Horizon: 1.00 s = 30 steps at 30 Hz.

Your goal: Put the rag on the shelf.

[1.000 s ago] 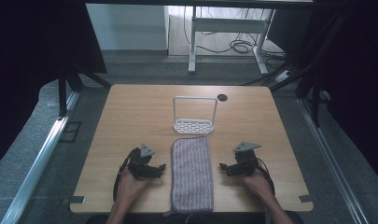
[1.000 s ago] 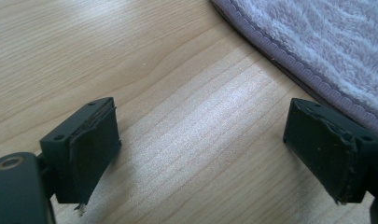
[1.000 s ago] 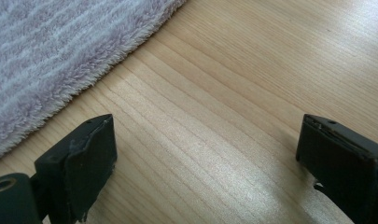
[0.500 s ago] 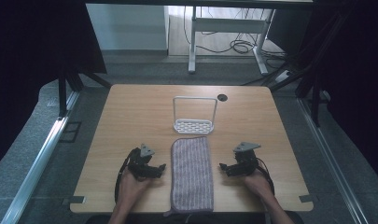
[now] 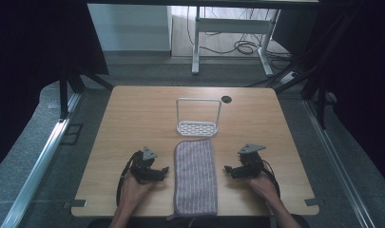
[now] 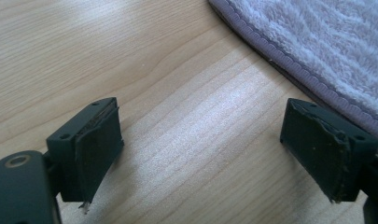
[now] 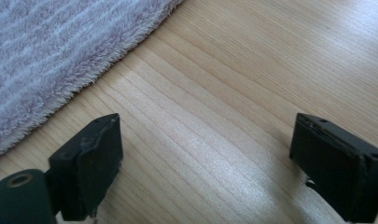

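A striped lilac towel (image 5: 195, 175) lies lengthwise at the front middle of the wooden table (image 5: 133, 109). My left gripper (image 5: 165, 170) rests on the wood just left of it, jaws pointing at its hemmed edge (image 6: 326, 42). Those jaws stand wide apart over bare wood, so the left gripper (image 6: 214, 154) is open and empty. On the towel's other side sits my right gripper (image 5: 226, 169), aimed at the fluffy edge (image 7: 51, 51). The right gripper (image 7: 214, 163) is open; its jaws have just been closing a little, with only bare table between them.
A white wire rack (image 5: 197, 127) with a perforated base stands upright just beyond the towel's far end. A round cable hole (image 5: 226, 99) sits near the table's far edge. Beyond the table are desk legs and cables (image 5: 242, 45) on the floor.
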Each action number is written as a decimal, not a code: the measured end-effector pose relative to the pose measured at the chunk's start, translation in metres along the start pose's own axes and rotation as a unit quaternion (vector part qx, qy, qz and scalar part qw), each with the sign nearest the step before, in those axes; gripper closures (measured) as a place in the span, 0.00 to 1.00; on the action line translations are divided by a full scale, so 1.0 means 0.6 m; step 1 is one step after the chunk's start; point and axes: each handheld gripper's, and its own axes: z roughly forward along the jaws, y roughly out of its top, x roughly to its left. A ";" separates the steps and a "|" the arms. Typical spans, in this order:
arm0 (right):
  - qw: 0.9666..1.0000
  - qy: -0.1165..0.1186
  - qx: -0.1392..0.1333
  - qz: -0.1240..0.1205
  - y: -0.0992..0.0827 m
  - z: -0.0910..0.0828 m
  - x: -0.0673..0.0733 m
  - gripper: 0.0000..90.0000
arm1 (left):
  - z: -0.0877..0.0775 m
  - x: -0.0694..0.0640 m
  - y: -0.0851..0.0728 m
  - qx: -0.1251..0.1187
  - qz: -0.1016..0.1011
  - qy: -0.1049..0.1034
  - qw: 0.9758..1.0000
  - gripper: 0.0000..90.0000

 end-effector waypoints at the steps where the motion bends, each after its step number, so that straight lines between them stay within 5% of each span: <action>1: 1.000 0.002 0.003 0.001 0.001 -0.002 -0.002 0.15 | 0.000 0.000 0.000 0.000 0.002 -0.001 1.000 0.14; 21: 0.998 0.031 -0.006 0.045 0.037 -0.013 -0.011 0.17 | -0.006 0.001 0.043 -0.013 0.015 -0.047 0.999 0.27; 30: 0.998 0.054 -0.006 0.030 0.081 0.004 0.005 0.38 | 0.013 -0.005 0.103 -0.018 0.054 -0.060 0.997 0.33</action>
